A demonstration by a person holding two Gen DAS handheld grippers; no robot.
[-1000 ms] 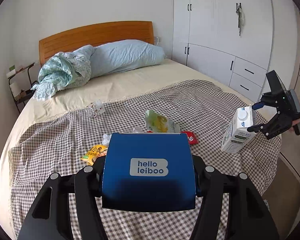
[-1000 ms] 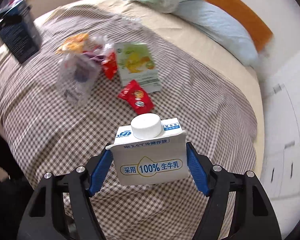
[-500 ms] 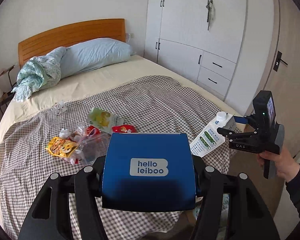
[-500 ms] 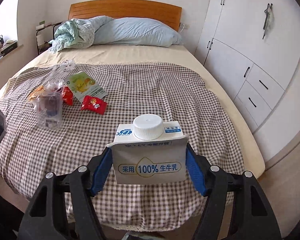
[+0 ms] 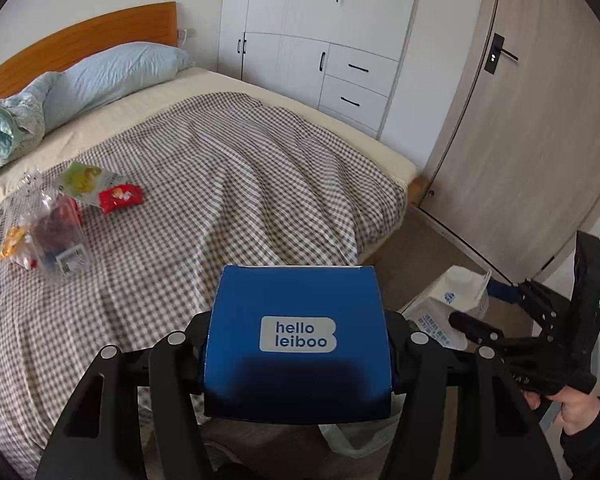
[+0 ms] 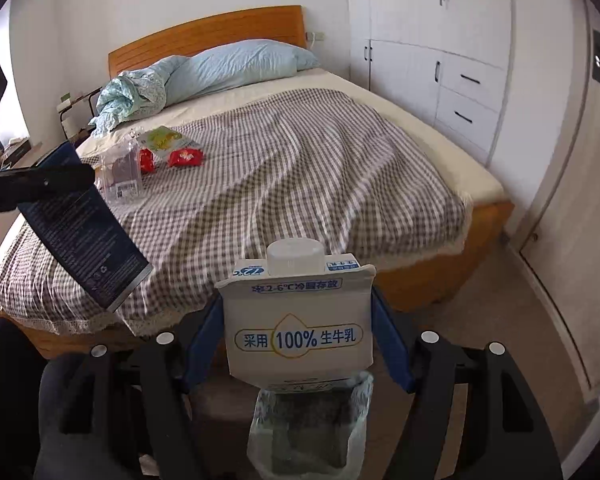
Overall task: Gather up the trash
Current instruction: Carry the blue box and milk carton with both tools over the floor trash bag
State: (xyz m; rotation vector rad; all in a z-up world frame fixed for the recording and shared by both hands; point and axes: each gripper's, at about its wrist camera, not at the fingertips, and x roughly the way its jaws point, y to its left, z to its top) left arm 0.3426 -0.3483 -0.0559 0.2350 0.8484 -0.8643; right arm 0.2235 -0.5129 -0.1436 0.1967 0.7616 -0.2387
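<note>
My left gripper [image 5: 298, 344] is shut on a blue "hello leiboo" box [image 5: 298, 332], held off the foot of the bed; the box also shows in the right wrist view [image 6: 84, 224]. My right gripper [image 6: 298, 328] is shut on a white milk carton [image 6: 298, 320], held just above a bin lined with a clear bag [image 6: 310, 428] on the floor. The carton also shows in the left wrist view [image 5: 448, 308]. On the checked blanket lie a red wrapper [image 5: 120, 198], a green pouch [image 5: 86, 178] and a clear plastic bag of wrappers [image 5: 52, 236].
The bed [image 6: 300, 168] with pillows [image 6: 240, 66] fills the middle. White wardrobe and drawers [image 5: 340, 68] stand on the right, next to a wooden door [image 5: 520, 140]. A white bag edge [image 5: 356, 436] shows below the blue box.
Both grippers have pulled back from the bed and swung right toward its foot, each still holding its item. The milk carton now hangs over the lined bin on the floor.
</note>
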